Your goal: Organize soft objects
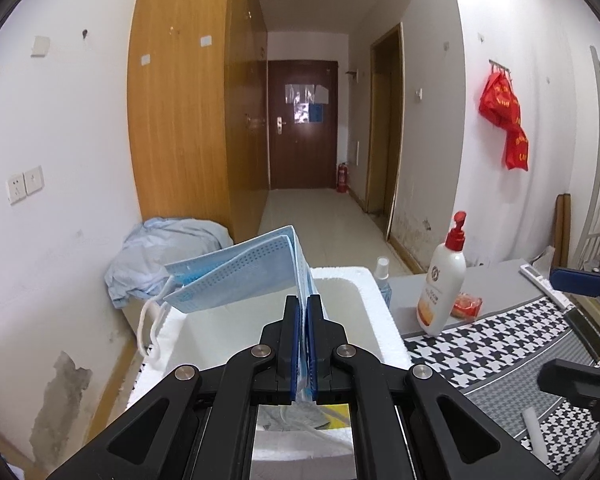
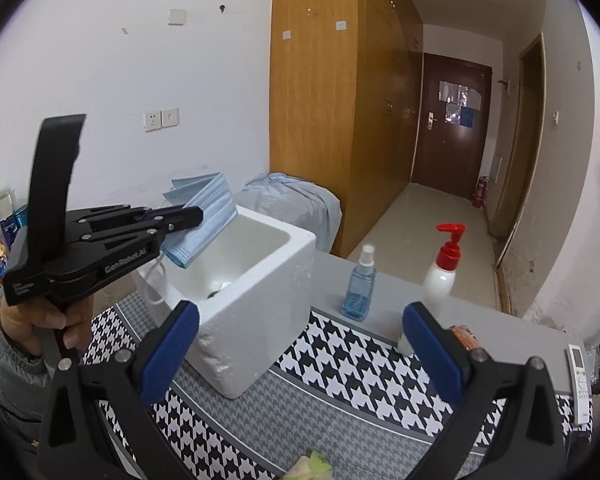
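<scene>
My left gripper [image 1: 303,304] is shut on a stack of blue face masks [image 1: 240,270] and holds it above the open white foam box [image 1: 380,312]. White ear loops hang off the stack's left side. In the right wrist view the left gripper [image 2: 196,213] holds the masks [image 2: 204,220] over the box's [image 2: 260,320] left rim. My right gripper [image 2: 300,336] is open and empty, near the table's front, in front of the box. A pale green and white soft thing [image 2: 312,466] lies on the mat just below it.
A blue spray bottle [image 2: 358,284], a white pump bottle with a red top [image 2: 442,272], a small red packet [image 1: 466,306] and a remote [image 2: 580,380] are on the grey table with the houndstooth mat [image 2: 360,380]. A pale blue cloth bundle [image 1: 160,252] lies behind the box.
</scene>
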A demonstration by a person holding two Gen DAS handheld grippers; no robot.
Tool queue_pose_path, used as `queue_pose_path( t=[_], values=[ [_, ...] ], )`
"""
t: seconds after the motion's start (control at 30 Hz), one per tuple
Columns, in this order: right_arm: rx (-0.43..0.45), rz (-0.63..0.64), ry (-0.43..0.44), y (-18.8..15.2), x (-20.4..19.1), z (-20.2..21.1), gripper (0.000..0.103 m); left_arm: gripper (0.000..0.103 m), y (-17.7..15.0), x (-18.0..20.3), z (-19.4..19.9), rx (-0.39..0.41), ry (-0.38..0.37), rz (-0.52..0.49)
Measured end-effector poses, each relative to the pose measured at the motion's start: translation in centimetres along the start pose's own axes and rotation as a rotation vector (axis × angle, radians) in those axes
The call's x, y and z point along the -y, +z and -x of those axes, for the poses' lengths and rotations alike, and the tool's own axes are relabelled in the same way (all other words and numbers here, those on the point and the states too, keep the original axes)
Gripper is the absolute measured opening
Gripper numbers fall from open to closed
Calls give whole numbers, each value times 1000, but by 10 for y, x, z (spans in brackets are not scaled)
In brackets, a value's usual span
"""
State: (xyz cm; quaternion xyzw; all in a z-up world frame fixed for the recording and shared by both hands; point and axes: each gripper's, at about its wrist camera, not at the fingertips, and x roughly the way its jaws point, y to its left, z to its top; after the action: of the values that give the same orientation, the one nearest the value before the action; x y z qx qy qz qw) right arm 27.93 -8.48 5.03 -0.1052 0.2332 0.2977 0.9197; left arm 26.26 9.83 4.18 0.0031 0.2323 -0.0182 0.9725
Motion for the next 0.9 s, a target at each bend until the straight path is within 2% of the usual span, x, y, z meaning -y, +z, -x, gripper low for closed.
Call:
queue_pose_path(
  t=[0.03,0.07,0.1,0.17,0.23,0.3,0.37,0.7,0.9],
  values=[
    [-2,-2,-2,-1,1,0,103,11,0,0,-2,-4,4,-4],
    [-2,-3,-5,-2,2,0,103,29,-1,0,-3,-5,12,-9],
    [-2,-4,-6,-2,2,1,103,59,-1,0,-3,-6,19,-11],
    [-1,-9,-8,-3,4,2,103,90,-1,-2,-2,7,25,2],
    [0,-14,-9,-2,6,3,103,91,-2,-4,3,28,46,12],
    [1,-15,-11,-3,7,3,103,99,-2,-3,5,32,54,3],
    [4,-17,-10,-3,8,4,103,102,-1,-3,8,43,63,-3],
    [20,-23,-3,-5,9,15,103,102,0,-2,19,50,83,19],
    [29,-27,1,-7,7,21,103,102,-1,2,31,57,70,16]
  ],
)
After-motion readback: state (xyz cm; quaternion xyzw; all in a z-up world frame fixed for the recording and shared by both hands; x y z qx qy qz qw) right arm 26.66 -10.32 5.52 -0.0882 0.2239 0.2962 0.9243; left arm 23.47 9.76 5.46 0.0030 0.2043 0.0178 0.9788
